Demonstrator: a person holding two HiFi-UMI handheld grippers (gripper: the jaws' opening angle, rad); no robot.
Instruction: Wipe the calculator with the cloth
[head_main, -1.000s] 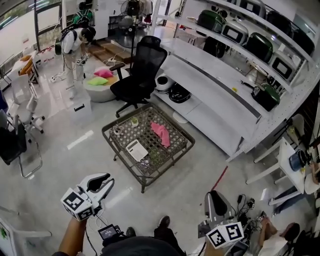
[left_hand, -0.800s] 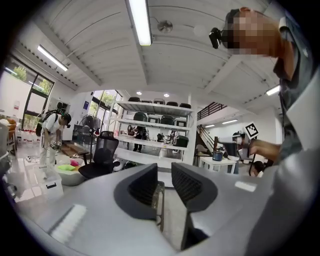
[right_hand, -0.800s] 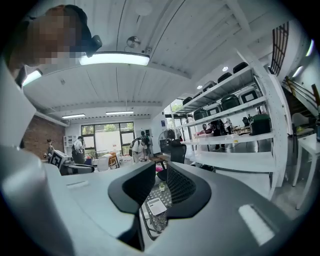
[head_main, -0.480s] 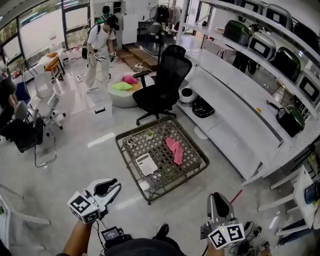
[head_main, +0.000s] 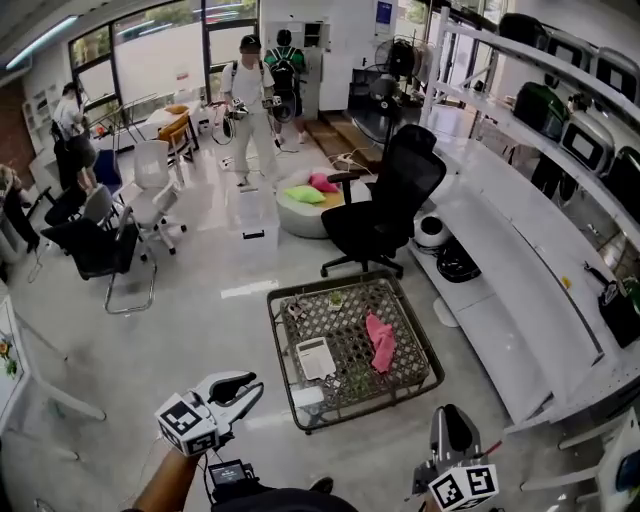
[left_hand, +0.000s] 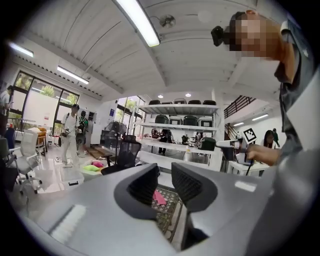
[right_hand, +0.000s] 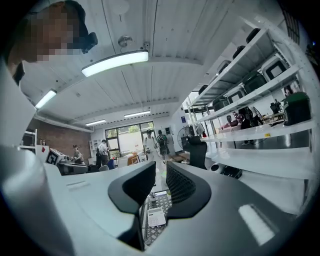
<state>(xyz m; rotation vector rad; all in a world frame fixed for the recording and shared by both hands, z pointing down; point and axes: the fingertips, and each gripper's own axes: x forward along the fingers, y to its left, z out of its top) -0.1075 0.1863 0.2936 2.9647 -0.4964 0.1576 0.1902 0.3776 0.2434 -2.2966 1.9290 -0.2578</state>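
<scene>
Wiping waits: our left gripper (head_main: 254, 388) and right gripper (head_main: 452, 418) are closed and empty; next we must grab the pink cloth (head_main: 380, 341) mid-frame.

Brightly, evenly lit by ceiling strip lights (right_hand: 115, 62) and daylight from far windows (head_main: 150, 50); pale glare on the glossy floor (head_main: 200, 300). Strongly fisheye-bent at edges, dark vignetted corners in both gripper views, near foreground soft.
</scene>
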